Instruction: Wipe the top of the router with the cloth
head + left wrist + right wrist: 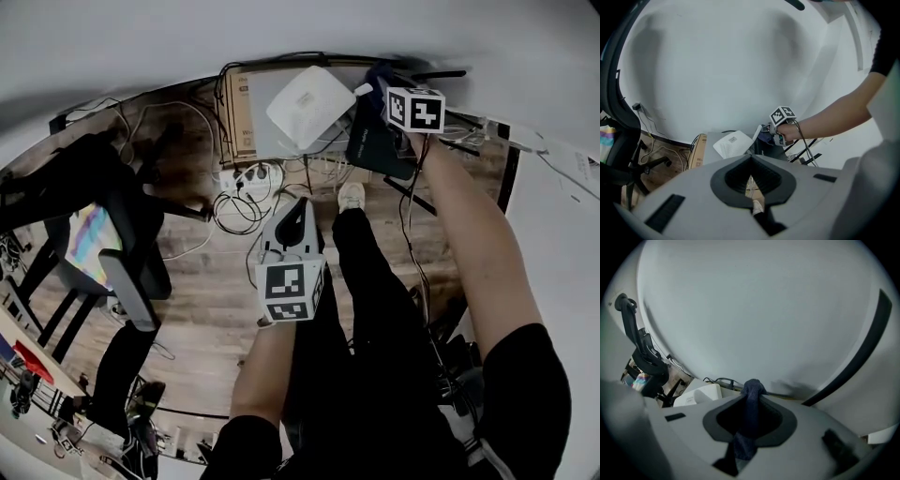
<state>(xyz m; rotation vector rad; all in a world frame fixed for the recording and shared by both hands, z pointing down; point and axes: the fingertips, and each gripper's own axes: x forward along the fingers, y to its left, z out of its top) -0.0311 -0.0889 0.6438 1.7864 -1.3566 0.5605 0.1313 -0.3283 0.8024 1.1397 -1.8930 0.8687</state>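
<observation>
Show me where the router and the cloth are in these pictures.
router (307,105), head view, the middle of its white top.
cloth (749,413), right gripper view, the middle of the dark blue hanging strip.
</observation>
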